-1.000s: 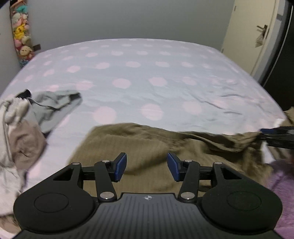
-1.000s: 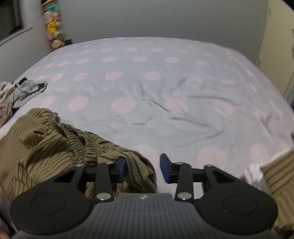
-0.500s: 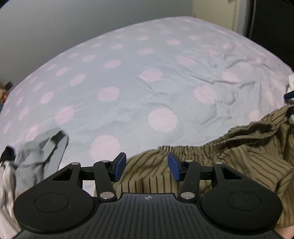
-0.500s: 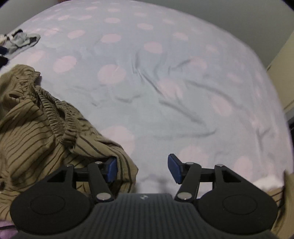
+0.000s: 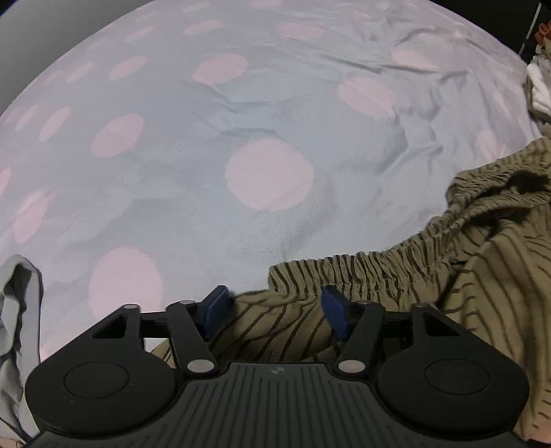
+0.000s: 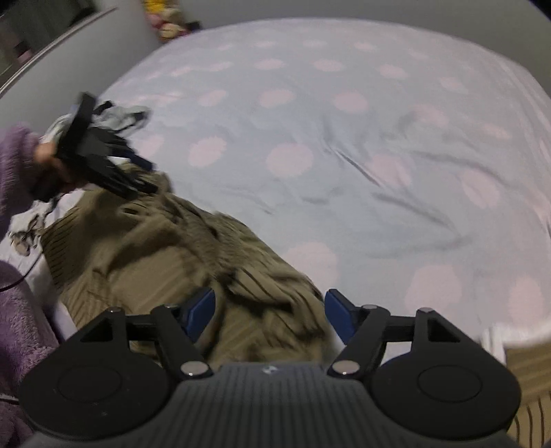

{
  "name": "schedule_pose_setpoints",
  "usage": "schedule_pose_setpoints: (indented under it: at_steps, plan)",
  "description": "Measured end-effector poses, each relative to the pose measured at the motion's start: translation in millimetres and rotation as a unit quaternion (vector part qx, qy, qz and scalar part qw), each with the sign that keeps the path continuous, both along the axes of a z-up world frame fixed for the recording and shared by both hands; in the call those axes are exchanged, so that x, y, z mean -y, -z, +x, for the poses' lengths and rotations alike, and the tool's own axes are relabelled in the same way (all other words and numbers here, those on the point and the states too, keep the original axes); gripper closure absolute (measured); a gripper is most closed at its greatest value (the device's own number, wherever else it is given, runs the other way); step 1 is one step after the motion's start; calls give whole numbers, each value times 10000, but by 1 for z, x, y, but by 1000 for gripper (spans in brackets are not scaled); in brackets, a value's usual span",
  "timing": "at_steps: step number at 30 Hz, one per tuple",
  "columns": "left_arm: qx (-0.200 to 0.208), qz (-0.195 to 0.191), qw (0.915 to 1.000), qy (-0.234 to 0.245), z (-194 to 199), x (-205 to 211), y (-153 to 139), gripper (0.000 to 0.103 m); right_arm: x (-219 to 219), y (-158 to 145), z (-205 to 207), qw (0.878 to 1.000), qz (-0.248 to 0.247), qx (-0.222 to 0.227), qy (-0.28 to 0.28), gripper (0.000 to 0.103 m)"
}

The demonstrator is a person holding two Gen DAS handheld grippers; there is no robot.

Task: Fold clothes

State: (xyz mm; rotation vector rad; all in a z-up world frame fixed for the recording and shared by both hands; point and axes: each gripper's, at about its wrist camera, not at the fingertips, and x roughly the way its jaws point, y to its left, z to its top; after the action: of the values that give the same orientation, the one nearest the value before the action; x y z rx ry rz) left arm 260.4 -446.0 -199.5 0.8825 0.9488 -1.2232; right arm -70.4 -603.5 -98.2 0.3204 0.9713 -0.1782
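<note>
Olive-brown striped shorts (image 5: 465, 275) with an elastic waistband lie crumpled on the bed. In the left wrist view my left gripper (image 5: 275, 310) is open, its blue pads on either side of the waistband's left end. In the right wrist view the same shorts (image 6: 179, 255) lie at lower left. My right gripper (image 6: 270, 313) is open over their right edge, cloth between the pads. The left gripper (image 6: 103, 162), held by a hand in a purple sleeve, shows there at the shorts' far left corner.
The bed sheet (image 5: 241, 120) is pale blue with pink dots and some wrinkles. A grey garment (image 5: 17, 327) lies at the left, also seen in the right wrist view (image 6: 117, 115). More clothes (image 5: 537, 82) are at the right edge. Plush toys (image 6: 168, 27) stand by the wall.
Both grippers have moved down and closer to the shorts. The left one now straddles the waistband's end. The right one has shifted over the shorts' edge. Both stayed open.
</note>
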Motion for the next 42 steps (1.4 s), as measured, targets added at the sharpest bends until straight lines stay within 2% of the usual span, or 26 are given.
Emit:
schedule_pose_setpoints:
  at_steps: [4, 9, 10, 11, 13, 15, 17, 19, 23, 28, 32, 35, 39, 40, 41, 42]
  plan:
    - [-68, 28, 9998, -194, -3, -2, 7, 34, -25, 19, 38, 9978, -266, -42, -608, 29]
    - [-187, 93, 9987, -471, -9, -9, 9, 35, -38, 53, 70, 9934, -589, -242, -952, 31]
    - [-137, 108, 9988, -461, -13, -10, 9, 37, -39, 57, 73, 9922, -671, -291, -1012, 32]
    - [-116, 92, 9989, -442, -15, -10, 8, 43, -41, 61, 75, 9909, -746, -339, -1072, 33]
    - [-77, 2, 9991, -426, -20, -13, 1, 56, -45, 66, 77, 9876, -936, -449, -1180, 47]
    - [-17, -153, 9989, -439, -24, -20, -11, 75, -48, 69, 76, 9849, -1109, -534, -1215, 60]
    - [43, -307, 9985, -451, -28, -27, -24, 87, -46, 69, 73, 9848, -1190, -560, -1132, 68]
    - [103, -461, 9978, -464, -32, -34, -36, 92, -41, 66, 71, 9864, -1225, -536, -953, 90]
    - [223, -769, 9956, -488, -41, -48, -61, 94, -34, 44, 66, 9884, -1350, -315, -621, 93]
    - [324, -1019, 9935, -385, -65, -92, -102, 94, -29, 24, 53, 9900, -1317, -212, -458, 93]
    - [337, -1055, 9933, -331, -97, -127, -113, 95, -33, 17, 37, 9929, -1094, -205, -429, 94]
    - [519, -928, 9940, -245, -120, -145, -104, 95, -45, 15, 22, 9934, -1018, -182, -496, 94]
    - [607, -699, 9952, -308, -131, -155, -85, 93, -64, 18, 10, 9933, -914, -91, -700, 86]
    - [594, -673, 9954, -334, -131, -156, -82, 93, -69, 21, 11, 9926, -938, -85, -769, 82]
    - [592, -640, 9956, -358, -132, -155, -78, 92, -73, 24, 16, 9916, -983, -94, -831, 72]
    - [599, -610, 9956, -386, -132, -154, -75, 91, -77, 28, 21, 9902, -1060, -100, -903, 67]
